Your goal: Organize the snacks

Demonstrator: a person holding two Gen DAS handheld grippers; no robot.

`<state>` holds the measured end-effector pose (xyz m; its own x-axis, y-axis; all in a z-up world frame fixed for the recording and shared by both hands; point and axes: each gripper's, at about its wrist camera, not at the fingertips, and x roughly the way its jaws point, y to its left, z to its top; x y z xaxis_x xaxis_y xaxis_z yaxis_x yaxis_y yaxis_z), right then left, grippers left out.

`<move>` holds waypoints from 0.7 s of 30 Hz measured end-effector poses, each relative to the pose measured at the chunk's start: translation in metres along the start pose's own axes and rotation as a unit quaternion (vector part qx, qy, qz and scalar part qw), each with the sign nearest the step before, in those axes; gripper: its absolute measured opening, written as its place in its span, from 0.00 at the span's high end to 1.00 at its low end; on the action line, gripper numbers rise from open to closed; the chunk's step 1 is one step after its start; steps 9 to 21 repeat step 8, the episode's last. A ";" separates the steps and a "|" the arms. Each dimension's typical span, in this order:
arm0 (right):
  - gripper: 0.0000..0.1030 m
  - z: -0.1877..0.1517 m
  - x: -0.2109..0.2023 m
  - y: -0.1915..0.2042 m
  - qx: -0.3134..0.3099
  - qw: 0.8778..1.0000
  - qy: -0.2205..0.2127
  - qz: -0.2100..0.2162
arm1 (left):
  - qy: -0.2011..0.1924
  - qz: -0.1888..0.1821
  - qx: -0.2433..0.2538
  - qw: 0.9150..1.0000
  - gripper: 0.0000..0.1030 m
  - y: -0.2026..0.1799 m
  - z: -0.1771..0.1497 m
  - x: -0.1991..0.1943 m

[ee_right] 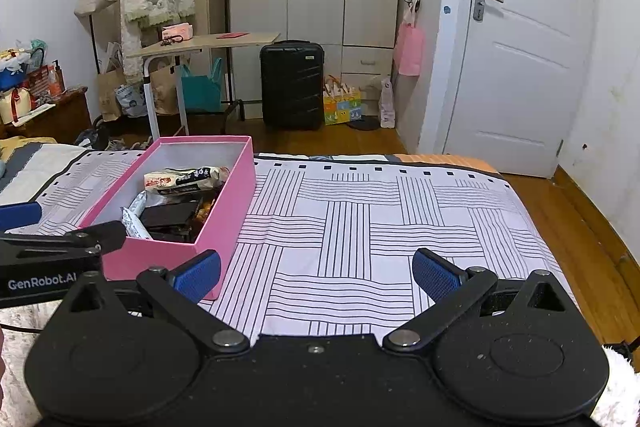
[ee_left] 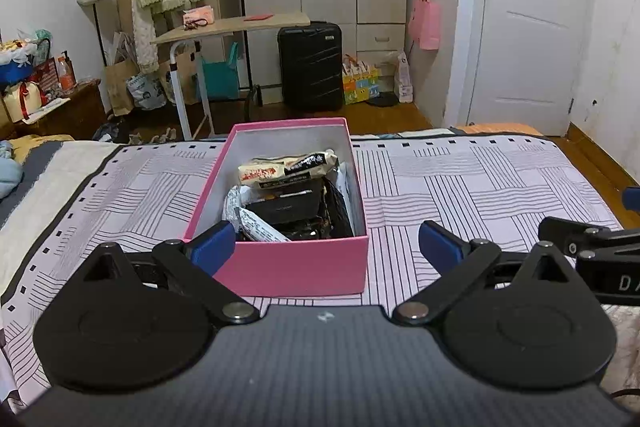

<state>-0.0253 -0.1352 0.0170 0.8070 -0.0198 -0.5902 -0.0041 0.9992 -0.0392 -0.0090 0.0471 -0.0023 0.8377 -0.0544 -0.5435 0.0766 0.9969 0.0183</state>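
Observation:
A pink box (ee_left: 296, 267) stands on the bed and holds several snack packets: a cream packet (ee_left: 286, 169) on top, dark packets (ee_left: 288, 207) and a white wrapper (ee_left: 260, 227) below. My left gripper (ee_left: 326, 247) is open and empty just in front of the box's near wall. In the right wrist view the same box (ee_right: 224, 195) is to the left with the cream packet (ee_right: 186, 179) inside. My right gripper (ee_right: 316, 277) is open and empty over the bedspread, right of the box.
The bed has a white bedspread with black line patterns (ee_right: 380, 219). Past the bed's far edge are a wooden floor, a black suitcase (ee_left: 311, 65), a small rolling table (ee_left: 232, 27), a clothes rack, a wardrobe and a white door (ee_left: 532, 19).

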 end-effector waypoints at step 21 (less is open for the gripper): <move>0.00 0.000 0.001 0.003 0.000 1.000 0.002 -0.003 | -0.004 0.006 0.000 1.000 0.03 -0.001 0.000 -0.002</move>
